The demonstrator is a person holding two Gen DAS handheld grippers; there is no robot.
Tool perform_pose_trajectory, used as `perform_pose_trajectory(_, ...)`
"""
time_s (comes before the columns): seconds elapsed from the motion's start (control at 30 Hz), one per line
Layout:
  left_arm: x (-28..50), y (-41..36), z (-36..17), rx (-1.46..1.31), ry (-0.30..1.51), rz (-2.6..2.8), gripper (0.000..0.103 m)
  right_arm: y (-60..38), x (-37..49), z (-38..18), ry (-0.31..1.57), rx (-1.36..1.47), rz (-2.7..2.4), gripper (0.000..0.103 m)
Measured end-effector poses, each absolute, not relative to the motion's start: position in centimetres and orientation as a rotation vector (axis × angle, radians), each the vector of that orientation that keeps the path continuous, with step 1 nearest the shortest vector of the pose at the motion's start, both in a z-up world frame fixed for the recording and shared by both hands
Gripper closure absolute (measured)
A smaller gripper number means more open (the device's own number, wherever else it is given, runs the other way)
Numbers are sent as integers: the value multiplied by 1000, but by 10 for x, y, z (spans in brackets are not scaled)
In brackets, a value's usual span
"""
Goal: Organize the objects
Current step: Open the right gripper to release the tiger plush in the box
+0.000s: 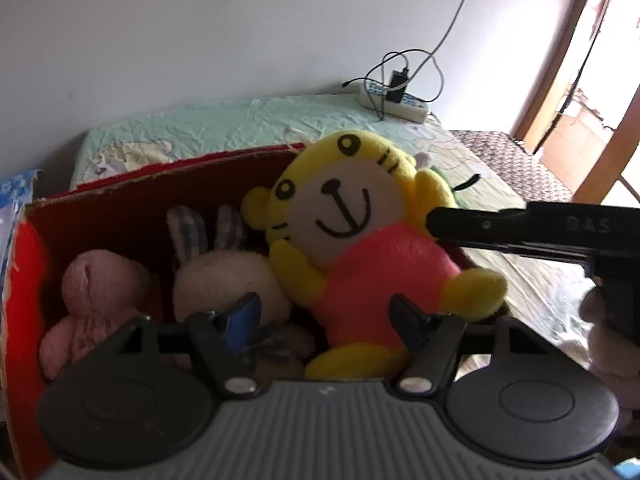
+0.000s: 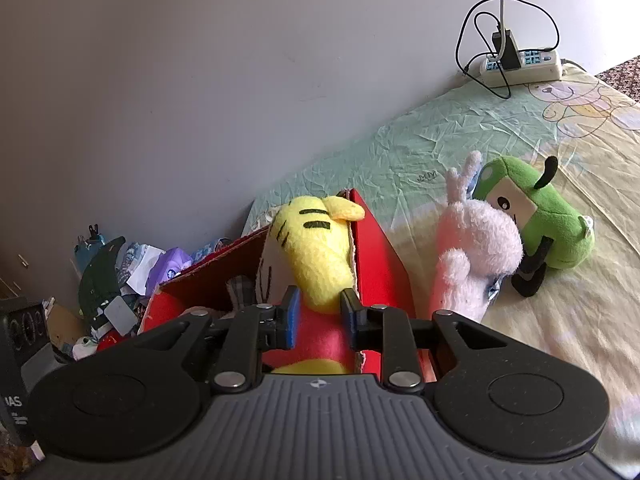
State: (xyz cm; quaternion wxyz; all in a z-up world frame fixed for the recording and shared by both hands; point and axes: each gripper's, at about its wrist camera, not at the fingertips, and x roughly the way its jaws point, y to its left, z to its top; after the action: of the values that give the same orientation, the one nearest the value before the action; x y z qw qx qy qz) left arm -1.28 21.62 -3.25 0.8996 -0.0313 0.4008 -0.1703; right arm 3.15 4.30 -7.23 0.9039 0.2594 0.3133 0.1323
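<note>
Through my left wrist camera, my left claw (image 1: 324, 322) sits at the bottom centre of the frame with its jaws spread wide and nothing between them. Just beyond them is the red cardboard box (image 1: 24, 280), filling the left and middle. Inside it, at lower left, lies a pink plush (image 1: 94, 300); beside it, in the middle, a cream rabbit plush (image 1: 224, 280) with striped ears. The yellow tiger plush (image 1: 340, 232) in its pink shirt leans over the box's right side, face toward me. From the right edge my right claw (image 1: 434, 222) reaches in, its tip against the tiger's shoulder. Behind, at upper right, a white power strip (image 1: 394, 102) with tangled cables lies on the pale green bedsheet (image 1: 224, 124).

Through my right wrist camera, my right claw (image 2: 318, 316) is at lower centre, jaws narrowed onto the tiger plush (image 2: 316, 240), pinching its body at the box's (image 2: 376, 256) right wall. To the right, on the bedsheet (image 2: 400, 144), a white fluffy plush (image 2: 476, 252) stands just beside the box, touching a green plush (image 2: 548, 220) behind it. The power strip (image 2: 532, 66) is at upper right. A heap of clutter (image 2: 136, 272) sits at middle left
</note>
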Motion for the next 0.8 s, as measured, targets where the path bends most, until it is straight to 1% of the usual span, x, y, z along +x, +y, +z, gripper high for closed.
perform_pose_trajectory(0.1,-10,209,-31,-37,832,-327,30,44,29,-68,619,538,272,78)
perform_pose_trajectory(0.27,-8,200,-35,2,836,-318,30,50,31,-71,632,527,282,78)
perform_pose_trajectory(0.4,-6,198,-35,11,849,-301,26,59,30,-75,647,498,293,78)
perform_pose_trajectory(0.57,-5,197,-35,20,857,-289,26,58,30,-80,660,529,289,78)
perform_pose_trajectory(0.8,-4,192,-35,13,864,-278,17,58,27,-82,647,532,285,78)
